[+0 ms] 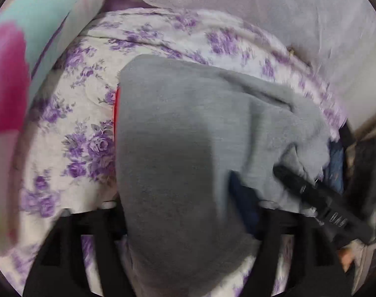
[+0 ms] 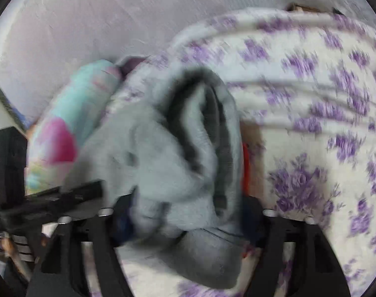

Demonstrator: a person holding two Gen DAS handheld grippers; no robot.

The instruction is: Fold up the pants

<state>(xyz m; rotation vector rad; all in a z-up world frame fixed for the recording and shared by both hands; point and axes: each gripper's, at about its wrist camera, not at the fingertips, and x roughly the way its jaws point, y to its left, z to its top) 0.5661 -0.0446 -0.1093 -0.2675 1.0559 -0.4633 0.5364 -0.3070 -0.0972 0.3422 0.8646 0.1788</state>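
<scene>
Grey sweatpants (image 1: 178,133) lie on a bed with a purple floral sheet (image 1: 86,113). A red strip (image 1: 116,104) shows at their left edge. My left gripper (image 1: 185,222) is shut on the pants; grey cloth fills the gap between its fingers. The other gripper's black finger (image 1: 311,193) presses into the pants at the right. In the right wrist view the pants (image 2: 178,163) are bunched in folds, and my right gripper (image 2: 188,222) is shut on them. The left gripper's finger (image 2: 64,195) shows at the left.
A turquoise and pink pillow (image 1: 39,24) lies at the left of the bed; it also shows in the right wrist view (image 2: 71,123). A pale textured wall (image 1: 262,5) is behind the bed. Dark objects (image 1: 361,163) stand past the bed's right edge.
</scene>
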